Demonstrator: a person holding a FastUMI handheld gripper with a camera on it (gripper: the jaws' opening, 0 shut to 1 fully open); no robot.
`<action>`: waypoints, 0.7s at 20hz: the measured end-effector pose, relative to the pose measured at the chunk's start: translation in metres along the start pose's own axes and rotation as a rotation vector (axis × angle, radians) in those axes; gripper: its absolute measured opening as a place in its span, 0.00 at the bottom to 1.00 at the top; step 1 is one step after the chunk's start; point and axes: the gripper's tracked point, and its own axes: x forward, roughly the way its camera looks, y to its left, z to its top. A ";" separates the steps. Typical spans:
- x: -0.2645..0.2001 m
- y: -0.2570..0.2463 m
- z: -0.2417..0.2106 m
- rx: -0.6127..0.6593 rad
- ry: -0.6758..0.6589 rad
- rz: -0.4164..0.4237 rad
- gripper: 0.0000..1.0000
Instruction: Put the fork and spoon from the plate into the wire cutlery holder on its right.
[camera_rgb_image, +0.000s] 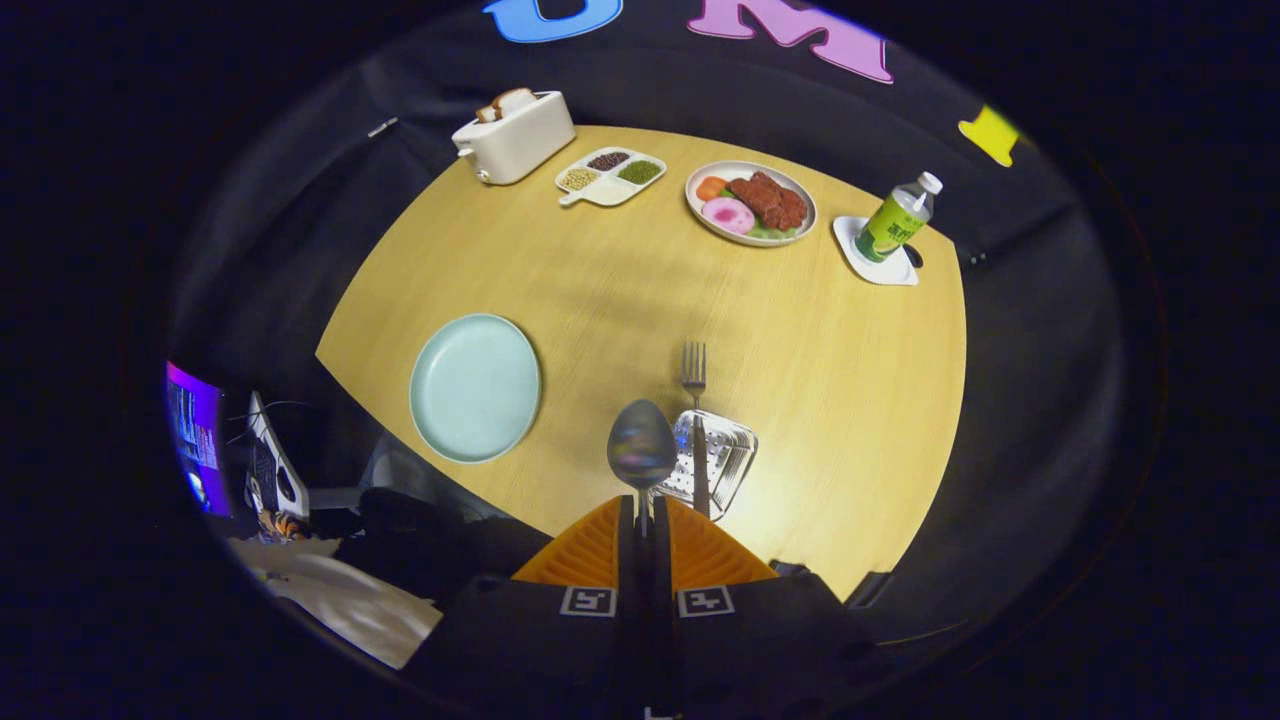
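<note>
Tongs (641, 520) clamp the spoon (641, 446) by its handle, bowl forward, near the cutlery holder (722, 462) already carrying the fork (695, 400).

Spoon (641, 447) handle swallowed between the closed fingers (596, 548), bowl blurred. Wire cutlery holder (715, 460), at one o'clock from the spoon, partly masked by spoon bowl and fork (696, 420). Clutter at eight o'clock too dark to identify.

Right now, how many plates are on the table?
2. An empty light-blue plate lies left of the claw, which is shut on the spoon. A white plate of food sits far beyond, between the divided dish and the bottle.
</note>
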 end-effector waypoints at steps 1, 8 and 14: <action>0.006 -0.005 -0.006 -0.003 0.024 -0.005 0.08; 0.052 -0.023 -0.026 -0.078 0.141 -0.034 0.08; 0.066 -0.020 -0.024 -0.121 0.179 -0.055 0.08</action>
